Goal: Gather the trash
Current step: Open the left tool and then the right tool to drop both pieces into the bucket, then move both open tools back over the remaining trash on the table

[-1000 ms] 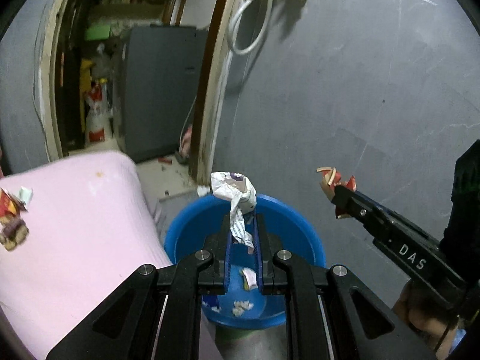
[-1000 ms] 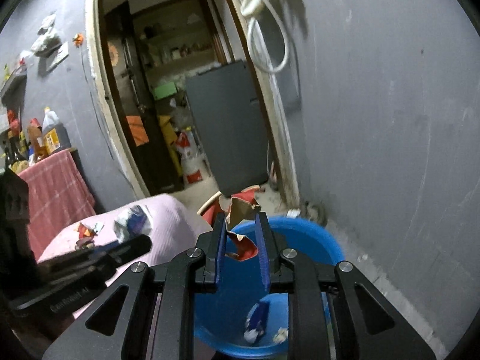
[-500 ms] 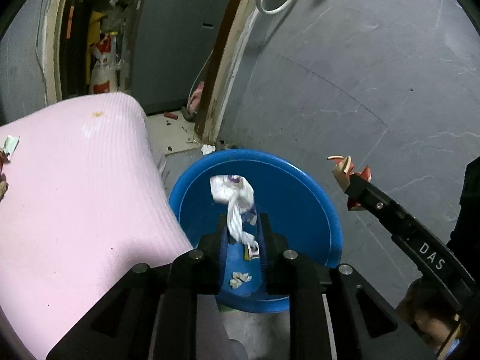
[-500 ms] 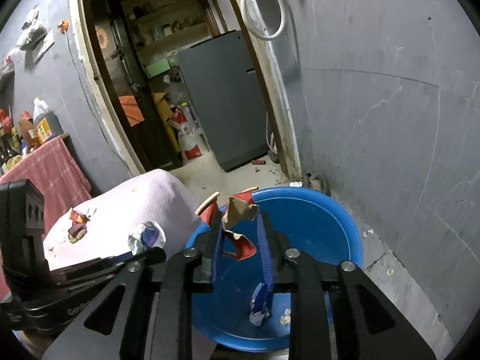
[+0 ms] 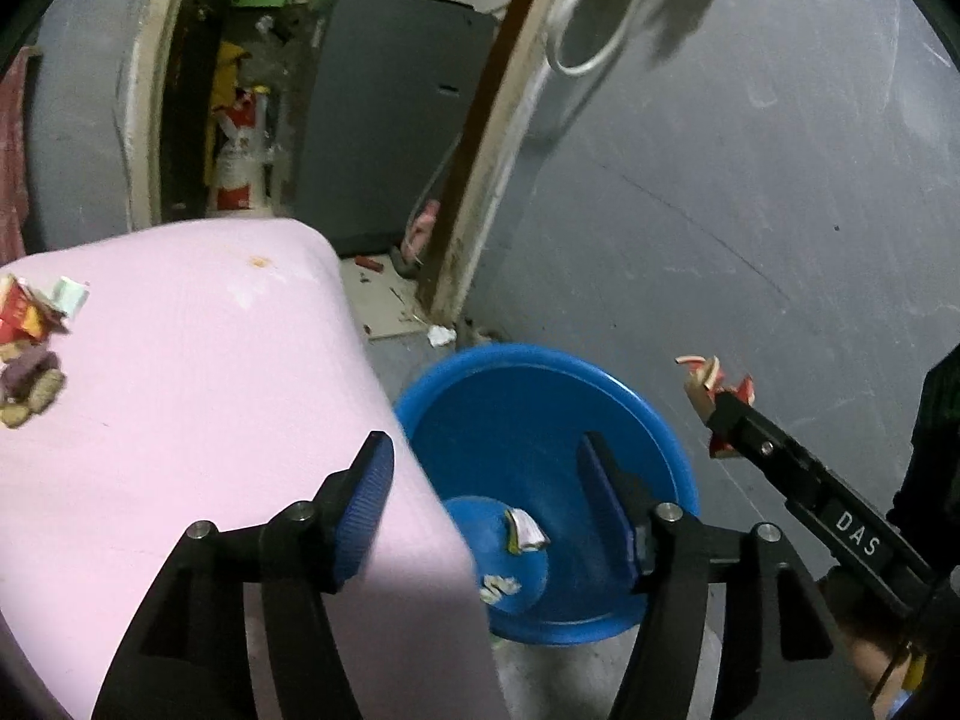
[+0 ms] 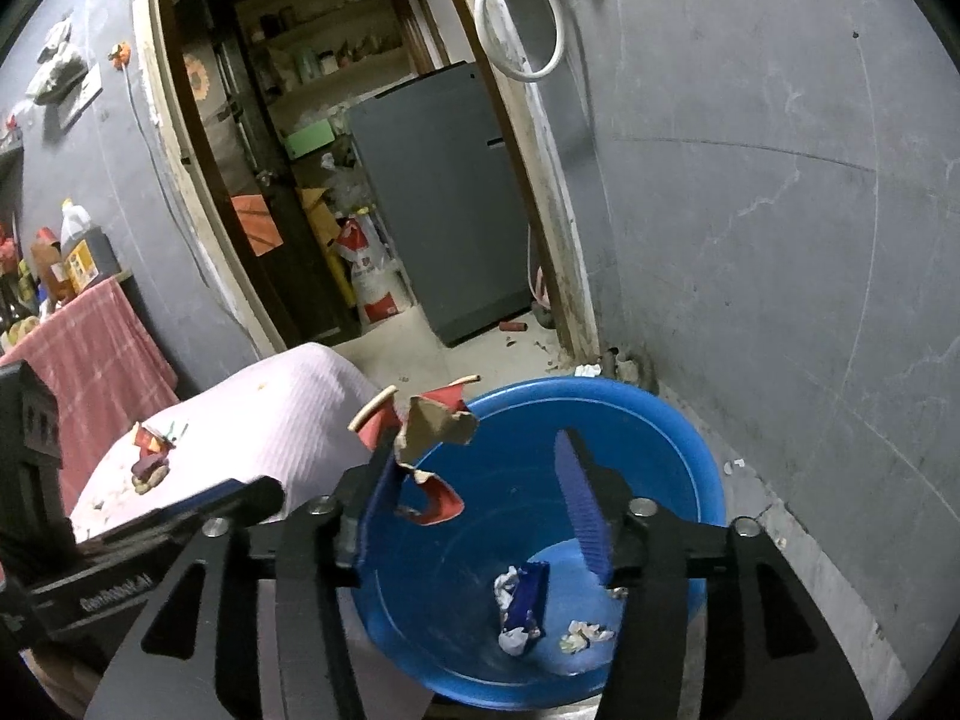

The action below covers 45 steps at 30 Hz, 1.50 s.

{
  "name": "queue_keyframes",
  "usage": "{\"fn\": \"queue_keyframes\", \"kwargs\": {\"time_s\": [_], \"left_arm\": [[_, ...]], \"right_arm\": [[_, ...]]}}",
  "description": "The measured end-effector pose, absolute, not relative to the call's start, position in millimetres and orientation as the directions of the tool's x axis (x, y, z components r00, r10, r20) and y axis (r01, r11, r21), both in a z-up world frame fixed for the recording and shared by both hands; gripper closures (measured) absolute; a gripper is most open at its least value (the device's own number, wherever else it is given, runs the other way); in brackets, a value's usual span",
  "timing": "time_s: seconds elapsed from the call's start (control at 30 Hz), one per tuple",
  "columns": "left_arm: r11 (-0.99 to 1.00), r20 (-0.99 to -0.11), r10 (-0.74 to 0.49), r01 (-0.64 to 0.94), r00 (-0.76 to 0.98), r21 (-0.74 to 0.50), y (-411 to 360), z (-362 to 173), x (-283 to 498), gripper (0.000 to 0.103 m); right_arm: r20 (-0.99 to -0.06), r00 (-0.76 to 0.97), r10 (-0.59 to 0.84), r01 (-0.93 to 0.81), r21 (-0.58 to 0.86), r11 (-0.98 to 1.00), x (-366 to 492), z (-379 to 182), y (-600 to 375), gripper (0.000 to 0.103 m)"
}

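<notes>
My left gripper [image 5: 486, 498] hangs over the near rim of the blue basin [image 5: 600, 378], its jaws opening with nothing between them. In the basin lie a small wrapper [image 5: 525, 537] and white scraps [image 5: 498, 585]. My right gripper [image 6: 477, 492] is above the same basin [image 6: 690, 450], jaws opening. A torn red and brown paper scrap [image 6: 435, 426] clings to its left finger [image 6: 378, 492], and the right finger stands clear of it. A blue wrapper [image 6: 522, 600] and white crumbs [image 6: 585, 630] rest on the basin floor.
A pink covered table [image 5: 180, 390] borders the basin on the left, with more litter [image 5: 27, 348] at its far left. Grey wall [image 5: 750, 180] stands behind the basin. A doorway with a grey cabinet [image 5: 390, 120] opens beyond. A person's dark sleeve [image 5: 936, 450] is at the right.
The left jaws spread and the white wrapper they held is gone from between them. The left view slid left over the table edge. The right jaws parted; the scrap still hangs on one finger.
</notes>
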<state>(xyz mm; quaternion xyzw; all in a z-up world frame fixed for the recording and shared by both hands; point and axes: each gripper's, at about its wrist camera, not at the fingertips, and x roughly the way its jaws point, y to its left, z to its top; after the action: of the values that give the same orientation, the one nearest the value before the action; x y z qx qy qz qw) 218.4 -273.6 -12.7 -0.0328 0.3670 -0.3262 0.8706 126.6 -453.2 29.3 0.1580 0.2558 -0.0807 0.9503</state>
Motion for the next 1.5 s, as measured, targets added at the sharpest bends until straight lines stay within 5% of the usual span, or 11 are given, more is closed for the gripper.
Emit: {"fn": "queue_keyframes", "kwargs": {"time_s": [0.13,0.47,1.03,1.13,1.2,1.3,1.5], "left_arm": [[0.809,-0.601,-0.568,0.516,0.562,-0.282,-257.9,-4.4,215.7,0.034],[0.827,-0.573,-0.549,0.496,0.608,-0.265,-238.4,11.3,217.5,0.033],[0.72,-0.532,-0.667,0.635,0.521,-0.28,-247.9,22.0,220.1,0.031],[0.732,-0.54,-0.653,0.625,0.531,-0.272,-244.4,21.4,221.2,0.031],[0.735,-0.542,-0.651,0.618,0.531,-0.279,-240.9,21.2,223.6,0.031],[0.746,-0.545,-0.641,0.606,0.541,-0.276,-236.4,21.2,224.4,0.031],[0.761,-0.551,-0.623,0.593,0.556,-0.263,-233.3,22.4,221.8,0.031]], "right_arm": [[-0.518,0.851,-0.086,0.251,0.258,0.933,129.5,29.3,-452.1,0.022],[-0.55,0.829,-0.106,0.282,0.245,0.928,135.8,27.2,-452.5,0.004],[-0.447,0.893,-0.056,0.158,0.194,0.968,122.0,40.0,-441.2,0.0],[-0.464,0.883,-0.072,0.175,0.182,0.968,125.6,37.3,-441.7,0.0],[-0.5,0.866,0.006,0.176,0.316,0.932,130.6,27.8,-455.5,0.0],[-0.622,0.777,-0.091,0.282,0.214,0.935,144.4,11.9,-458.1,0.0],[-0.717,0.684,-0.132,0.328,0.141,0.934,158.4,-5.2,-457.5,0.0]]}}
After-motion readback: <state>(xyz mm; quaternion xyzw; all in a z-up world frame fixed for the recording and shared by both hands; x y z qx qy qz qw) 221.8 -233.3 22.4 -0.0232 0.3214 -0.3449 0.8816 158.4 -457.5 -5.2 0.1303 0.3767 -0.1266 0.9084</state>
